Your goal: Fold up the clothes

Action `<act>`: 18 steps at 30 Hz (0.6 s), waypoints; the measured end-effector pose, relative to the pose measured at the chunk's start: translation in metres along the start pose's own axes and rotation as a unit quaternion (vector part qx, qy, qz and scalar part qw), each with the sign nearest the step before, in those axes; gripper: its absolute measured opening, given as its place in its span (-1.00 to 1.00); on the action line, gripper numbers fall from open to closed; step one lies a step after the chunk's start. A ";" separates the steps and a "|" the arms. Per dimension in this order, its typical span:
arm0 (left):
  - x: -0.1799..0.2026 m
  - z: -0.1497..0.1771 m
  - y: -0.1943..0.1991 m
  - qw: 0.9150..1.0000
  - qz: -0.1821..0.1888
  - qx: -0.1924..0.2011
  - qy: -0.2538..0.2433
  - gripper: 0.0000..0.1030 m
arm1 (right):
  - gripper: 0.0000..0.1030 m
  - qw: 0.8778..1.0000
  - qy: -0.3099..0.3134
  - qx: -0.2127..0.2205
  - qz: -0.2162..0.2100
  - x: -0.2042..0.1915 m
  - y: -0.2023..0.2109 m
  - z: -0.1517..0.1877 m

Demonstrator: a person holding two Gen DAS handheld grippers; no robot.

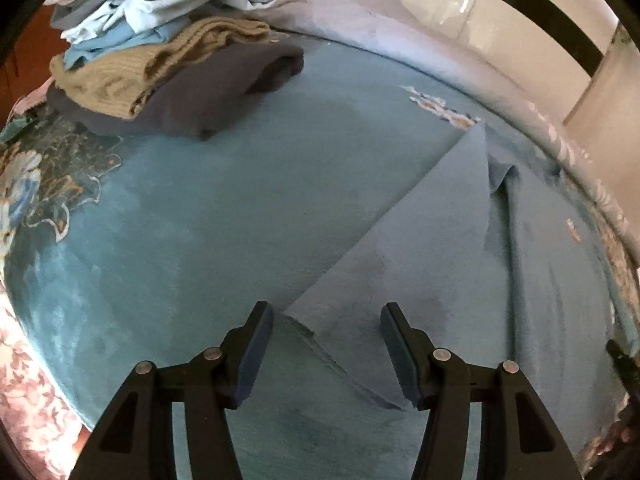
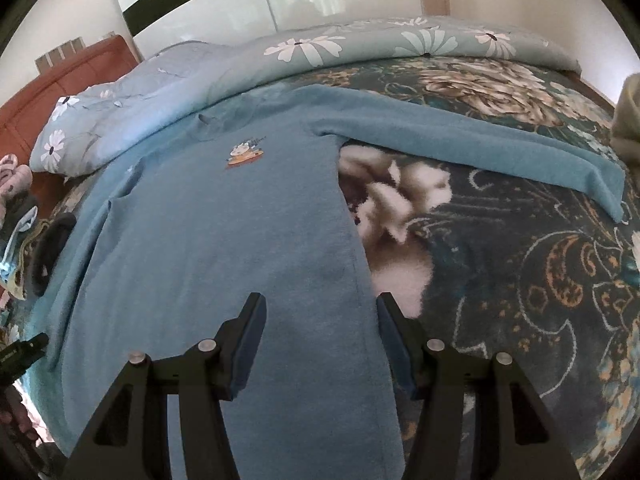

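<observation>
While both sets of jaws stand apart with nothing pinched between them, the blue shirt (image 2: pixel 224 240) lies flat on the bed blanket (image 2: pixel 520 280), just under them. The right gripper (image 2: pixel 318 340) hangs over the shirt's side edge, low on the body. One sleeve (image 2: pixel 460 148) is stretched out to the side across the flowered blanket. The left gripper (image 1: pixel 326 350) hangs over the other side, where a sleeve (image 1: pixel 400 248) is already folded in over the shirt. A pile of folded clothes (image 1: pixel 160 64) sits well apart, near the pillow end.

The next step looks like folding the shirt. To do it well, each gripper should pinch only the shirt, not the blanket below. Both should lift together so the fold comes out straight.
</observation>
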State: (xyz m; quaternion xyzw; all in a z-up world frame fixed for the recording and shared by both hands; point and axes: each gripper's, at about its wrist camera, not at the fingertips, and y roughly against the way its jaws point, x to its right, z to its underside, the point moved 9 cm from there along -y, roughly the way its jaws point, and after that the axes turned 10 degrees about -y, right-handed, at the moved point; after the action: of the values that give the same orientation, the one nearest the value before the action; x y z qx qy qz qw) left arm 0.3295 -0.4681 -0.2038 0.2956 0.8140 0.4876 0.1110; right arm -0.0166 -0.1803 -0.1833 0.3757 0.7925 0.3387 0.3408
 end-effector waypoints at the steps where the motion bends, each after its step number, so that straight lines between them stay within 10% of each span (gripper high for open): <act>1: 0.002 0.000 0.000 1.000 -0.002 0.003 -0.001 0.17 | 0.18 1.000 0.001 0.001 0.002 -0.001 0.000 0.000; 4: 0.008 -0.005 0.000 1.000 0.014 0.017 -0.001 0.02 | 0.28 1.000 0.002 0.002 0.002 -0.004 -0.001 0.001; 8: 0.015 -0.009 0.001 0.999 0.041 0.029 -0.010 -0.91 | 0.30 1.000 0.005 0.001 0.008 -0.006 -0.003 0.001; 18: -0.041 -0.107 0.057 0.992 -0.010 0.128 0.011 -0.91 | 0.30 1.000 0.007 -0.002 0.013 -0.007 -0.007 0.002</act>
State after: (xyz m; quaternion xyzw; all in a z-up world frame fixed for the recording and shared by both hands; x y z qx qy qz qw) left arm 0.3332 -0.5500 -0.1062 0.2936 0.8738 0.3815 0.0687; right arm -0.0142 -0.1886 -0.1877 0.3828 0.7895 0.3469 0.3314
